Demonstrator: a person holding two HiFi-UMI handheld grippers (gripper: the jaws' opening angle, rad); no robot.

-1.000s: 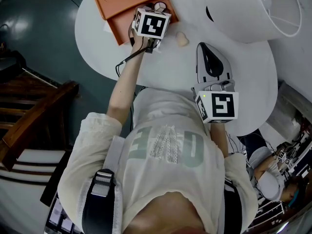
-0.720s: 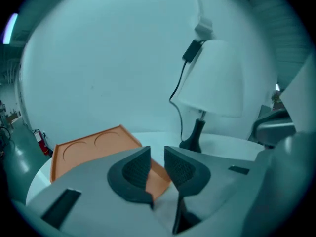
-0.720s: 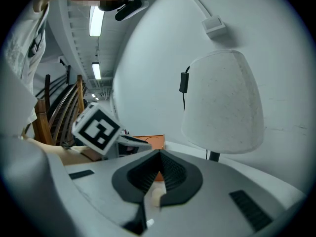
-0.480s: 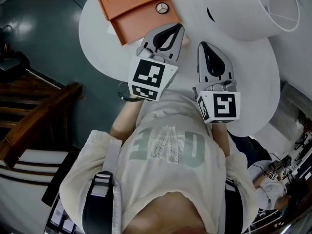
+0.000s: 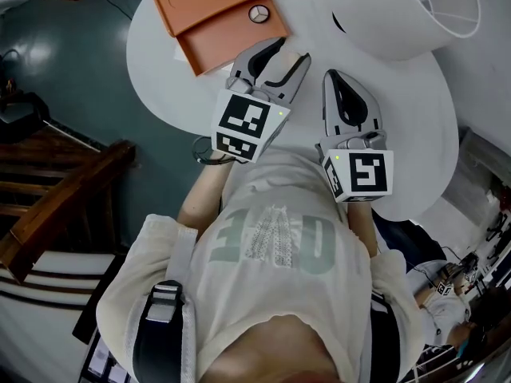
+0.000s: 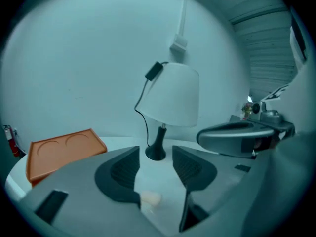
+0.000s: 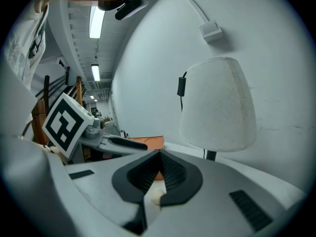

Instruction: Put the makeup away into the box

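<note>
An open orange box point(image 5: 209, 13) lies at the far edge of the white round table point(image 5: 399, 134), with a small round compact point(image 5: 258, 13) resting in it. My left gripper point(image 5: 285, 51) hovers short of the box. Its jaws have just been opening and stand apart with nothing held. A beige makeup sponge point(image 6: 150, 199) lies on the table below the gap, in the left gripper view point(image 6: 154, 161). My right gripper point(image 5: 336, 76) is shut and empty beside the left one. The sponge point(image 7: 157, 196) shows just past its tips point(image 7: 159, 156).
A white lamp with a broad shade point(image 5: 407, 14) stands at the table's far right, on a black stem with a cord point(image 6: 157, 144). Dark wooden stairs point(image 5: 56, 190) lie left of the table. The box point(image 6: 59, 152) is at the left in the left gripper view.
My left gripper has drawn back from the orange box toward me and risen, leaving the round compact in the box. Its jaws closed, then parted again. The right gripper has stayed put.
</note>
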